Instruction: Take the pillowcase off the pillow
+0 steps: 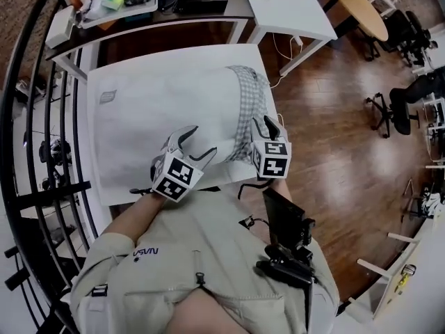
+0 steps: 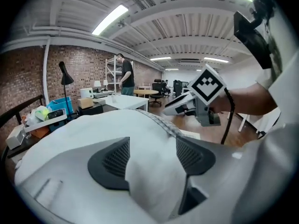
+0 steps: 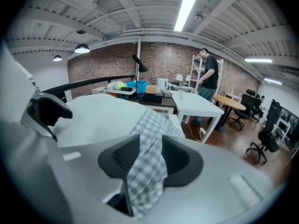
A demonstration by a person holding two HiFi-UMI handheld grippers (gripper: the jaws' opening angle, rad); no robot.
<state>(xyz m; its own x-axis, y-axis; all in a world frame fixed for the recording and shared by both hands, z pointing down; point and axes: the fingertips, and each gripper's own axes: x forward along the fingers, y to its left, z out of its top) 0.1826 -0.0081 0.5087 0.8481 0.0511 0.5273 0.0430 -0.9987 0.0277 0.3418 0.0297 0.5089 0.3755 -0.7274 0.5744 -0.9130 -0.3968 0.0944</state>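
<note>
White counter [image 1: 174, 58] carried the pillow, long axis running left to right across it. White pillowcase [image 1: 160, 124] covered most of its length; the checked pillow [image 1: 247, 110] stuck out bare at the right end, by the near edge. Left gripper [image 1: 198, 143] sat over the pillowcase's open end, jaws spread wide with a loose fold of white cloth between them. Right gripper [image 1: 271, 127], just beside it and nearer the checked end, had its jaws parted around a checked fold, seemingly unpinched.

The pillow [image 1: 167, 117] fills the table [image 1: 174, 58]; open floor [image 1: 334, 138] rightward.
</note>
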